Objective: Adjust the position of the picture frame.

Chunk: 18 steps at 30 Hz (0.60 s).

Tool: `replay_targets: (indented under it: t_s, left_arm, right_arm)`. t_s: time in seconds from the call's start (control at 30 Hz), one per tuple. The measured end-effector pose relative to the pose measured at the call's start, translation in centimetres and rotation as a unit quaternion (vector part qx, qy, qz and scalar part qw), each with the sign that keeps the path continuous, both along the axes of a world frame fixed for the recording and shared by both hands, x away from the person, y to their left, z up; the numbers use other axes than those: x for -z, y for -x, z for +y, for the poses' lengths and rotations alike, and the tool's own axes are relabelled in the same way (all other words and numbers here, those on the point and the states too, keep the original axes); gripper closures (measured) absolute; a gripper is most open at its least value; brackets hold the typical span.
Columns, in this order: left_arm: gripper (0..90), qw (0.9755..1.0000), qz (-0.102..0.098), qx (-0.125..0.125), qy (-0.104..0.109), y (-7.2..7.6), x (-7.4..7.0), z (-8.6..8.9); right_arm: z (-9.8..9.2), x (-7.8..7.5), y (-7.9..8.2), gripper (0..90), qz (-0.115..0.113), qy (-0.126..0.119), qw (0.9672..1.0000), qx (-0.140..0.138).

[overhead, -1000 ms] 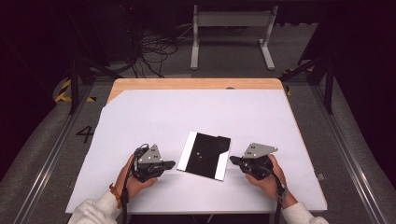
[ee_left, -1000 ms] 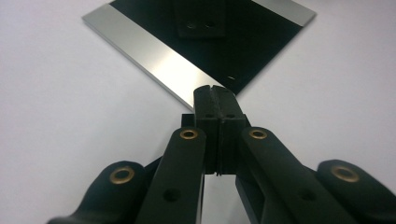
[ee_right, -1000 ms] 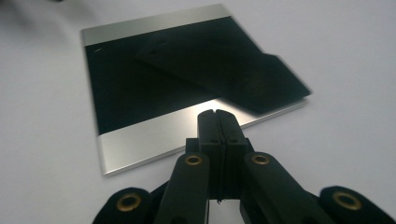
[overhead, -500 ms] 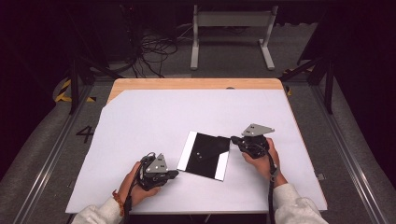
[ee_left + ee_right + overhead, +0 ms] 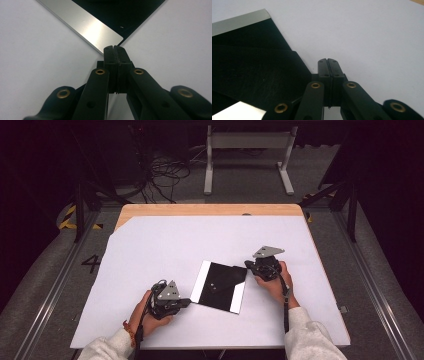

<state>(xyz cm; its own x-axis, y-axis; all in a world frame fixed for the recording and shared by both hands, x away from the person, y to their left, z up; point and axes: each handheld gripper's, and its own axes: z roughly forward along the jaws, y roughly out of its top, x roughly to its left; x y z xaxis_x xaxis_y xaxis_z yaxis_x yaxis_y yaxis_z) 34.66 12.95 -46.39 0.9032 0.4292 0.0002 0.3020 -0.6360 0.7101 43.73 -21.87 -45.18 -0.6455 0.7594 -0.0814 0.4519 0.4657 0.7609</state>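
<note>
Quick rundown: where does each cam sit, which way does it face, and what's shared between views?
High view: fixed above the person's side, looking forward and down on the white table; forearms, left gripper and right gripper show.
Left gripper view: rides the left gripper, looking along its closed jaws at a corner of the black panel with silver edges.
Right gripper view: rides the right gripper, jaws closed, beside the panel's dark edge.
Shared: all three show the panel and the table.

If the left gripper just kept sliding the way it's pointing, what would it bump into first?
Most likely the near corner of the black pouch, at its silver strip. The left gripper, jaws shut, points straight at that corner; whether they already touch is unclear.
</note>
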Motion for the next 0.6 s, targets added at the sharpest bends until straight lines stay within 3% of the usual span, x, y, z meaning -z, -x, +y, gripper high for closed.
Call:
replay_targets:
  t_s: [0.17, 0.37, 0.6]
  left_arm:
    - [89.7, 1.0, 0.002, 0.003, 0.004, -0.53, 0.05, -0.07]
    - [89.8, 1.0, -0.004, 0.002, -0.005, -0.53, -0.07, -0.27]
    - [89.8, 0.9999, -0.007, -0.003, -0.007, -0.88, -0.09, -0.27]
  right_arm:
    - [-0.16, 0.21, -0.38, 90.0, 0.022, 0.009, 0.9997, -0.009]
    - [-0.06, 0.19, -0.35, 90.0, 0.021, 0.017, 0.9996, -0.011]
    - [-0.78, -0.02, -0.21, 90.0, 0.045, 0.009, 0.9986, -0.025]
